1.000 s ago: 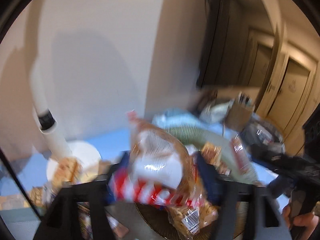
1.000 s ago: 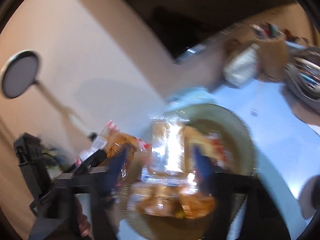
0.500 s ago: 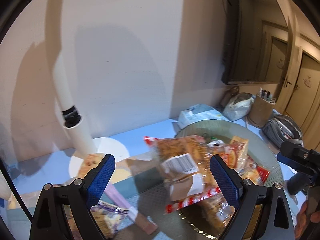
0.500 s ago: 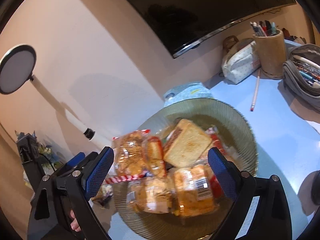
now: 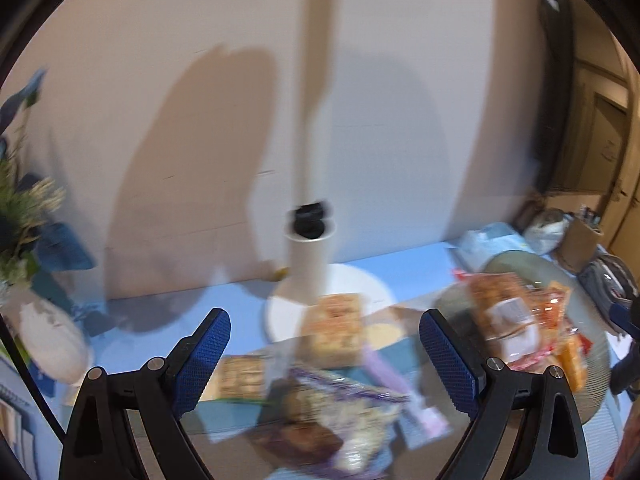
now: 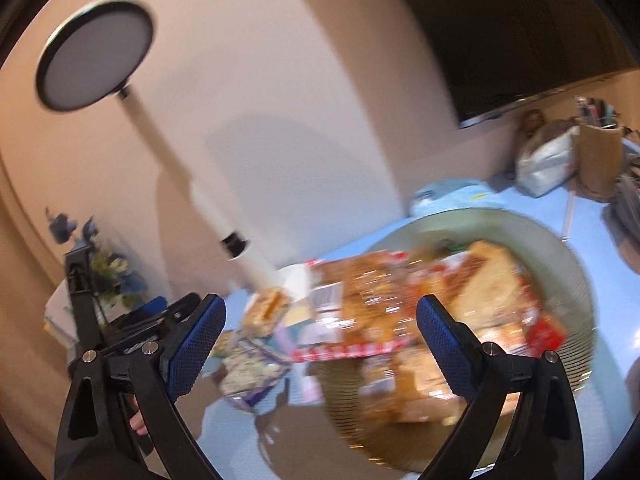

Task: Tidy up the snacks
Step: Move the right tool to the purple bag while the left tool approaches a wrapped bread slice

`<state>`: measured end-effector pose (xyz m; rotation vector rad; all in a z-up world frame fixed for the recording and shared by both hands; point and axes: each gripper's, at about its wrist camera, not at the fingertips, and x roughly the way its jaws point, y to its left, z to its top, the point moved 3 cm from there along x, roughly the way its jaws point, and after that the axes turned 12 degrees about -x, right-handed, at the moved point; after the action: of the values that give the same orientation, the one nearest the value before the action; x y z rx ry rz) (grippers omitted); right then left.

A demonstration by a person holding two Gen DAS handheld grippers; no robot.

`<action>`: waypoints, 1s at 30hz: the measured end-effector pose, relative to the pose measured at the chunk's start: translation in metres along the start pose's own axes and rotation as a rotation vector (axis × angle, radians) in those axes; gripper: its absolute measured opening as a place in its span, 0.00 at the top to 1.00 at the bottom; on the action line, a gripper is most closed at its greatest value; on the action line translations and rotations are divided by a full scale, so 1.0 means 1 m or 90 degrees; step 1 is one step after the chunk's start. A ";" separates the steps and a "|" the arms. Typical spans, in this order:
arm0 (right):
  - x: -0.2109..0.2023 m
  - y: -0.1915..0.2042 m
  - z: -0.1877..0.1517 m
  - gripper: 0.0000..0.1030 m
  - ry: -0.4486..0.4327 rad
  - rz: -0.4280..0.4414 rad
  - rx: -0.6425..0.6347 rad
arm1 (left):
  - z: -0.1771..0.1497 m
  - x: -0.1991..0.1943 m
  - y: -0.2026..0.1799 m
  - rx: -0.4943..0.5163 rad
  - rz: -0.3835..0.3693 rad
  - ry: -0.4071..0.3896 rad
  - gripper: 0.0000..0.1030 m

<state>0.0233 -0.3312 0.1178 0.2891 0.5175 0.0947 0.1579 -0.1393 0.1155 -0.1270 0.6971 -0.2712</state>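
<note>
Our left claw (image 5: 324,360) stands spread wide with nothing pinched; below and between its fingers a purple snack packet (image 5: 340,404) lies on the blue table (image 5: 404,258), blurred. Our right claw (image 6: 320,344) is likewise spread and empty. Ahead of it, toward its right finger, the ribbed plate (image 6: 576,276) carries a heap of snack bags (image 6: 404,304).

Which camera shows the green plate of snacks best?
The right wrist view: nearly the whole green plate with its piled snack packs fills the frame, though blurred. The left wrist view catches only part of the plate at its right edge.
</note>
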 end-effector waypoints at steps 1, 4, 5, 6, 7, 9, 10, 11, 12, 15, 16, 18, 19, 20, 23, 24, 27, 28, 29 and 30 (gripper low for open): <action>0.005 0.010 -0.002 0.05 0.005 0.012 -0.005 | 0.000 0.000 0.010 -0.005 0.006 0.001 0.09; 0.020 0.040 -0.008 0.04 0.025 0.038 -0.028 | 0.000 0.001 0.040 -0.024 0.022 0.008 0.09; 0.027 0.051 -0.012 0.04 0.032 0.045 -0.040 | -0.002 0.003 0.050 -0.028 0.026 0.014 0.09; 0.035 0.062 -0.016 0.04 0.040 0.050 -0.053 | -0.004 0.005 0.057 -0.029 0.031 0.018 0.09; 0.043 0.072 -0.020 0.04 0.052 0.054 -0.064 | -0.005 0.007 0.064 -0.030 0.035 0.022 0.09; 0.062 0.091 -0.031 0.04 0.082 0.069 -0.083 | -0.010 0.013 0.077 -0.032 0.045 0.030 0.09; 0.071 0.100 -0.037 0.04 0.096 0.076 -0.092 | -0.012 0.017 0.082 -0.037 0.046 0.035 0.09; 0.077 0.107 -0.042 0.04 0.105 0.081 -0.101 | -0.015 0.020 0.088 -0.044 0.045 0.043 0.09; 0.085 0.116 -0.049 0.04 0.117 0.082 -0.115 | -0.018 0.024 0.092 -0.050 0.044 0.048 0.09; 0.106 0.135 -0.065 0.04 0.148 0.074 -0.149 | -0.025 0.040 0.101 -0.063 0.041 0.065 0.09; 0.114 0.139 -0.070 0.04 0.159 0.067 -0.158 | -0.027 0.045 0.103 -0.065 0.040 0.070 0.09; 0.126 0.143 -0.078 0.04 0.176 0.055 -0.167 | -0.034 0.057 0.105 -0.066 0.040 0.082 0.09; 0.132 0.145 -0.083 0.04 0.184 0.050 -0.168 | -0.036 0.062 0.106 -0.065 0.040 0.088 0.09; 0.139 0.145 -0.087 0.04 0.193 0.044 -0.167 | -0.040 0.070 0.106 -0.064 0.038 0.096 0.09; 0.158 0.140 -0.099 0.04 0.219 0.016 -0.152 | -0.048 0.088 0.108 -0.062 0.028 0.114 0.09; 0.164 0.137 -0.101 0.04 0.226 0.007 -0.143 | -0.050 0.092 0.109 -0.062 0.025 0.118 0.09; 0.181 0.126 -0.110 0.00 0.242 -0.007 -0.096 | -0.056 0.107 0.111 -0.057 0.013 0.127 0.09; 0.186 0.123 -0.113 0.00 0.239 -0.008 -0.082 | -0.058 0.113 0.113 -0.055 0.012 0.130 0.06; 0.185 0.124 -0.113 0.00 0.201 -0.019 -0.092 | -0.062 0.118 0.115 -0.063 0.001 0.135 0.00; 0.186 0.125 -0.115 0.00 0.182 -0.023 -0.099 | -0.063 0.121 0.118 -0.077 -0.008 0.146 0.00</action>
<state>0.1245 -0.1535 -0.0292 0.1140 0.7945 0.1413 0.2301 -0.0629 -0.0310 -0.2177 0.9410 -0.2579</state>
